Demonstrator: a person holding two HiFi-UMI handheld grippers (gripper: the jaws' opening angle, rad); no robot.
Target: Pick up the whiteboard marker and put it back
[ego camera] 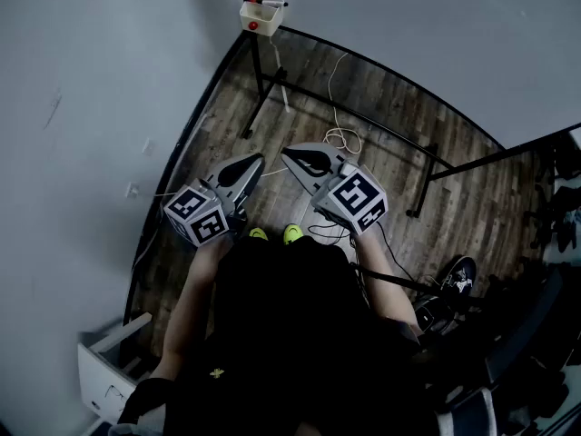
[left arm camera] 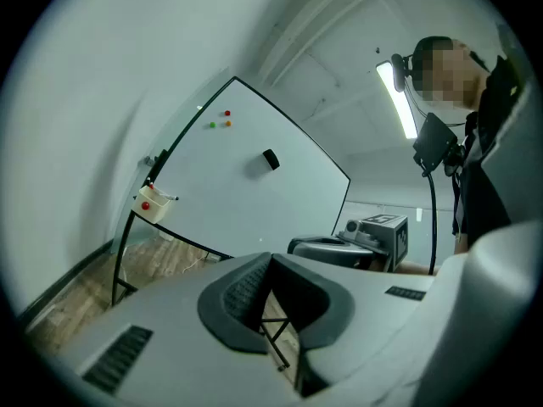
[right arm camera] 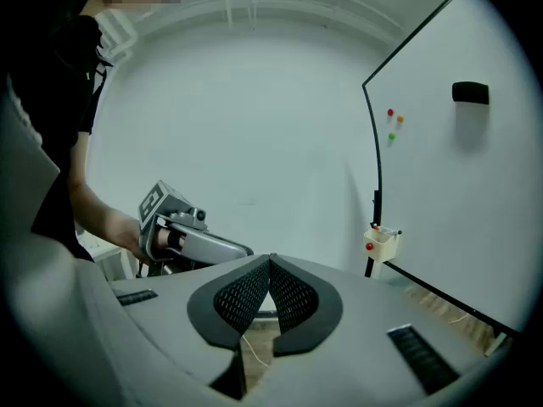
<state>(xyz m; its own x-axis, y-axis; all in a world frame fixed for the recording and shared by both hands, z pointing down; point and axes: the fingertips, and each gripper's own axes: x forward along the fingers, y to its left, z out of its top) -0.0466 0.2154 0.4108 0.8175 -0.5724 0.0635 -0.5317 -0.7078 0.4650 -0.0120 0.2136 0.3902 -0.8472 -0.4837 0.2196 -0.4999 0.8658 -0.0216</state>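
Atop the tray [ego camera: 260, 22], whiteboard marker [ego camera: 265, 3] barely discernible.

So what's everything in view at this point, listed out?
whiteboard: one, white with a black frame, ahead of both tools
holder box: one, cream with a red dot, at the board's lower corner
marker: at least one, colour unclear, across the box top
magnets: three, red, orange and green, high on the board
eraser: one, black, on the board
cable: one, white, on the wooden floor
shoes: two, yellow-green toes, below the tools
left tool: one, grey, shut, empty
right tool: one, grey, shut, empty
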